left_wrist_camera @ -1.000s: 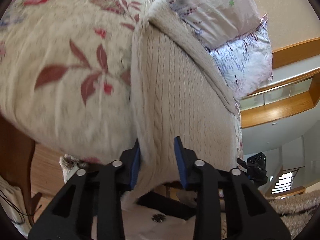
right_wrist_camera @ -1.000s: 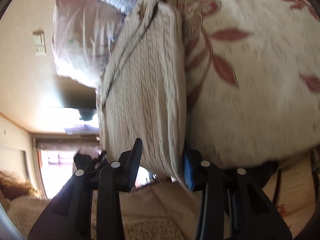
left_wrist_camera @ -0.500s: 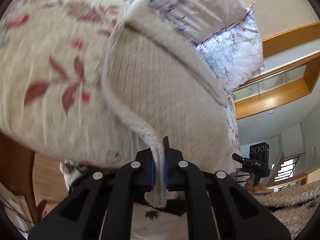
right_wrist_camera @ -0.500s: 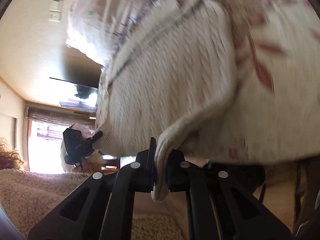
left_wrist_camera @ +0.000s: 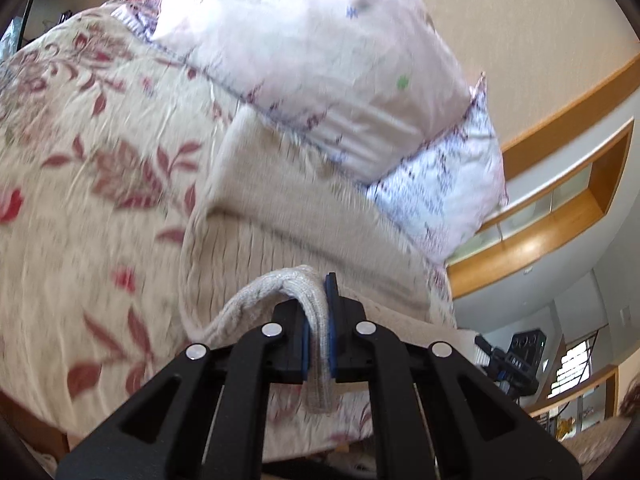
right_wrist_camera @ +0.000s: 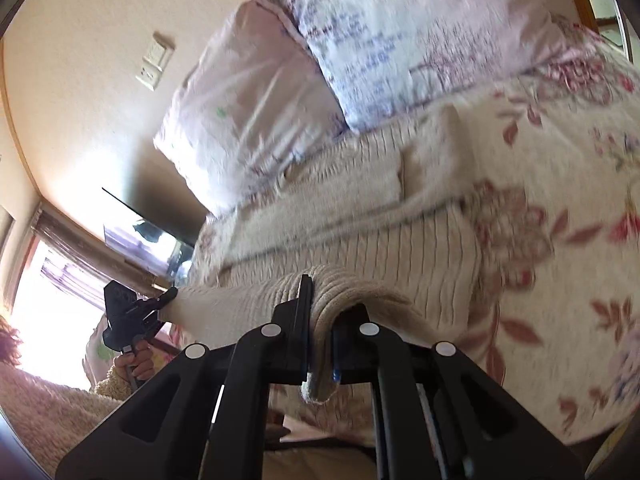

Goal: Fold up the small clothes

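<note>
Nearest, the left gripper (left_wrist_camera: 318, 344) is clenched on the hem of the cream knit sweater (left_wrist_camera: 304, 240); a short tab of hem hangs below the blue pads (left_wrist_camera: 330, 320) at 6 o'clock. The right gripper (right_wrist_camera: 320, 340) is likewise clenched on the same hem, with a fold of ribbed knit bulging over its jaws. In the right wrist view the left gripper appears at 9 o'clock, pinching the hem's other corner, so the lifted edge runs between the two tools. Beyond the hem, the sweater body lies spread on the floral bedspread (left_wrist_camera: 80, 184). From the left gripper, bare bedspread extends from 9 to 11 o'clock. At 12 to 2 o'clock, two pale patterned pillows (left_wrist_camera: 312, 56) touch the sweater's far edge. Farthest, a beige wall (left_wrist_camera: 540, 32) closes the scene.
</note>
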Demonstrator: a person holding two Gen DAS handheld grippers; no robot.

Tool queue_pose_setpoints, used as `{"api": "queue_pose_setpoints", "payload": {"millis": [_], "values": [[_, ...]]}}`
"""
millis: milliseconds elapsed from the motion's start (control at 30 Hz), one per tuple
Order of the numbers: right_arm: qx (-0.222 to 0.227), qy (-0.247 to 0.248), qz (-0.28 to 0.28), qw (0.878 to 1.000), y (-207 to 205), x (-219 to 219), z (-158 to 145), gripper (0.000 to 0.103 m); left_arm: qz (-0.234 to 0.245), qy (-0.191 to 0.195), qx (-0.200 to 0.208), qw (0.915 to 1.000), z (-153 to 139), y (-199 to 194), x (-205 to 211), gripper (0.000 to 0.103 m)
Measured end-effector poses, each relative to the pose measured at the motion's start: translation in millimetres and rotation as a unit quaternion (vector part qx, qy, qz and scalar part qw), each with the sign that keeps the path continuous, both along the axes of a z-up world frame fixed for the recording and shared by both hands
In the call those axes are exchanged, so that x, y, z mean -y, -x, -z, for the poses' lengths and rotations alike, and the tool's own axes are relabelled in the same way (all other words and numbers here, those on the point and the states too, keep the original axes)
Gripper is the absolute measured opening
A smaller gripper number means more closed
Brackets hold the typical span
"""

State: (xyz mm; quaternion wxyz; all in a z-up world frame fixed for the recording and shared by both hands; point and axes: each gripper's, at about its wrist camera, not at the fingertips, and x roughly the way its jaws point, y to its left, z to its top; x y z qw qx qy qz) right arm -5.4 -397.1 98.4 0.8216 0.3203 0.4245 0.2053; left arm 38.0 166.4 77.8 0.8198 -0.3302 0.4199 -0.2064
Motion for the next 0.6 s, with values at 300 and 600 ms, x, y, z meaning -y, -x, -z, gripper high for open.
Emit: {"api": "queue_pose_setpoints", "payload": {"millis": [300,600], "values": [[0.038,0.003,0.031,0.999,-45.8,7.0,-10.1,0.008,-0.012,-0.008,0.018,0.9997,-16.3,-68.4,12.5,0.006],[0.031,-0.006,0.087,0.996,-118.7,9.0,7.4,0.008,-0.040,-0.009,-0.006,0.9991,-5.2,-148.5,21.3,0.006]]}}
